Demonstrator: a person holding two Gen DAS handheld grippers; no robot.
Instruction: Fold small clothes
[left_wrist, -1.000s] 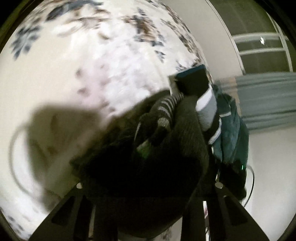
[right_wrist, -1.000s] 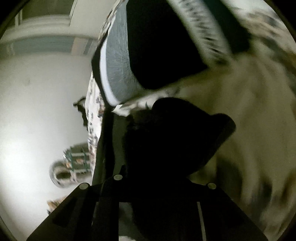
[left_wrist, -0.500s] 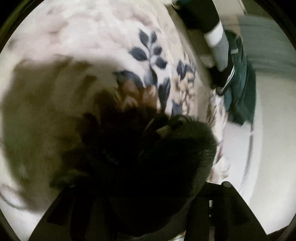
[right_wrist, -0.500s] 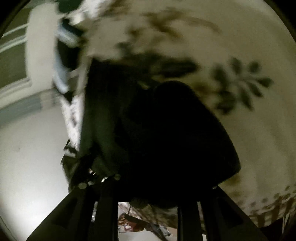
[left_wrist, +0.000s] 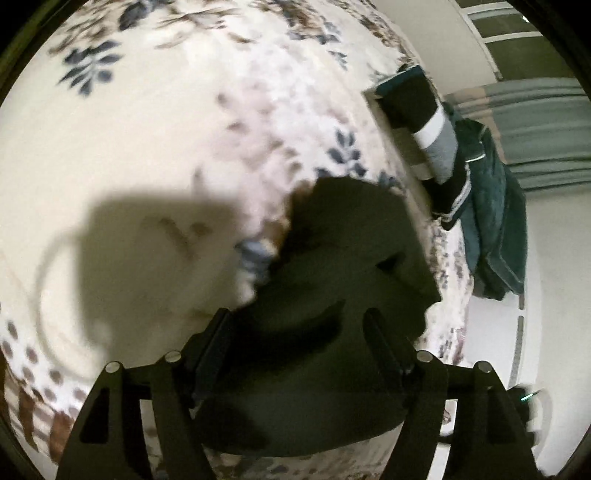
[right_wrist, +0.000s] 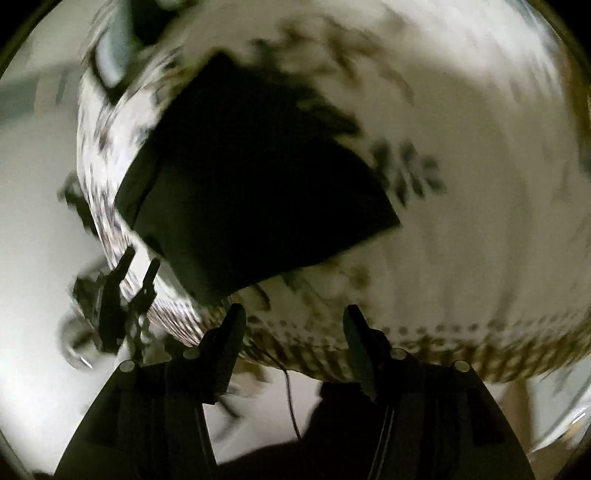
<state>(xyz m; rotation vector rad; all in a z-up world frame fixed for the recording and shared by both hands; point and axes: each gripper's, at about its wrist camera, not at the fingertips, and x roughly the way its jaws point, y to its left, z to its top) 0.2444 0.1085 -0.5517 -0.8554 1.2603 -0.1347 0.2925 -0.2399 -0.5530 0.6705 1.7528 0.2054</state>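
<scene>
Black folded garment (right_wrist: 255, 184) on floral bedspread (left_wrist: 147, 129) | no legible writing

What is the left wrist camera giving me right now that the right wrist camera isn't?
Left wrist only: a teal garment hanging over the bed's edge, grey curtains, and the dark garment lying between the opening left gripper fingers.

Right wrist only: the left gripper seen from outside at the bed's edge, and nothing between the opening right gripper fingers.

Both: the dark garment folded on the floral bedspread, and a stack of folded clothes, blurred in the right view.
</scene>
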